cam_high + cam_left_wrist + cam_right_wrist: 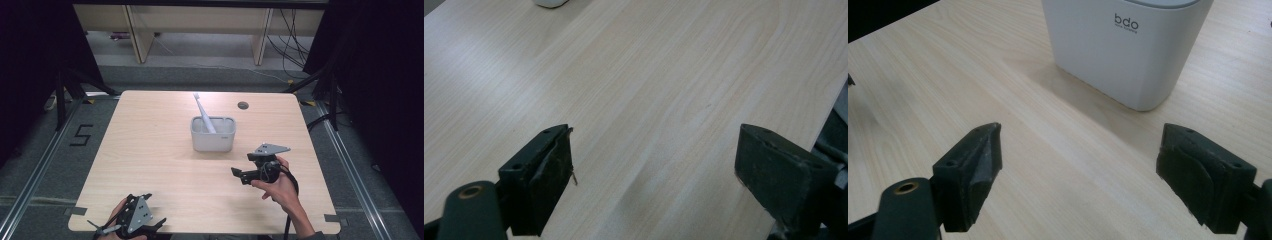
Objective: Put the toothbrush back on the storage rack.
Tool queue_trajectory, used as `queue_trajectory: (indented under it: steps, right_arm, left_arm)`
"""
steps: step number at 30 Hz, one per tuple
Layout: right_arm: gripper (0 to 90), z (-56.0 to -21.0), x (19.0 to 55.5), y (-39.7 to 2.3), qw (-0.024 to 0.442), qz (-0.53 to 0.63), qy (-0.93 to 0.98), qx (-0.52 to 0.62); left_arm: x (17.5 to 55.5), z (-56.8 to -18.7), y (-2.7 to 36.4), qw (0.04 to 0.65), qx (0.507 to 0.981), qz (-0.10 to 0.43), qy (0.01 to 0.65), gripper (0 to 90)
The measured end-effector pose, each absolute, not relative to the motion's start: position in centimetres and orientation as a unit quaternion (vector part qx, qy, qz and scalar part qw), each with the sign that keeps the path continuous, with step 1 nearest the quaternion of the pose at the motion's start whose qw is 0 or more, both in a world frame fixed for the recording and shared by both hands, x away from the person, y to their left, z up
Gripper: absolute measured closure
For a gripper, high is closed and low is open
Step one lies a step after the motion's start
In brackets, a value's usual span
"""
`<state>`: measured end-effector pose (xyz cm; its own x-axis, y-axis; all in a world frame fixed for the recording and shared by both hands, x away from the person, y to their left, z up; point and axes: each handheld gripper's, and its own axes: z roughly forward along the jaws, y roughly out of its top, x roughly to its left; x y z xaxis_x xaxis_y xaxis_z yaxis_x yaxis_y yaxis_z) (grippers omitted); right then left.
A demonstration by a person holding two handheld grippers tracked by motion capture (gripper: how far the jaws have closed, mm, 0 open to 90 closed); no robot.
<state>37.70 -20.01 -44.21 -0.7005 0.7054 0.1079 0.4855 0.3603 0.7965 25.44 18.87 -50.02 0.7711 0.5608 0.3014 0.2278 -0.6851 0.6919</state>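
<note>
A white rounded holder (212, 135) stands at the middle of the wooden table (150, 150), with a pale toothbrush (202, 111) leaning in it, head up and tilted to the far left. My right gripper (241, 176) hovers just in front and to the right of the holder, held by a hand, jaws open. In the right gripper view the holder (1128, 50), marked "bdo", sits just beyond the open right gripper (1082, 140). My left gripper (156, 210) rests at the table's near left edge; in its own view the left gripper (656, 150) is open over bare wood.
A small round cable hole (243, 105) sits in the table's far right part. Wooden furniture legs (140, 35) and cables (292, 40) lie on the floor beyond the table. Black curtains flank both sides. A corner of the white holder (551, 2) peeks in at the top of the left gripper view.
</note>
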Motion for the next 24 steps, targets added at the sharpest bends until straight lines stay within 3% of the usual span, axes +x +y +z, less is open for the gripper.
queue_trajectory:
  steps: [1, 24]
  right_arm:
    - [18.7, -44.2, 37.4, -20.0, 0.110, 0.433, 0.811, 0.378]
    - [16.2, -46.2, 35.5, -22.0, 0.120, 0.445, 0.799, 0.385]
  left_arm:
    - [25.4, -50.0, 18.9, 0.328, 0.882, 0.254, 0.224, 15.0]
    - [25.4, -50.1, 18.9, 0.328, 0.880, 0.260, 0.226, 15.0]
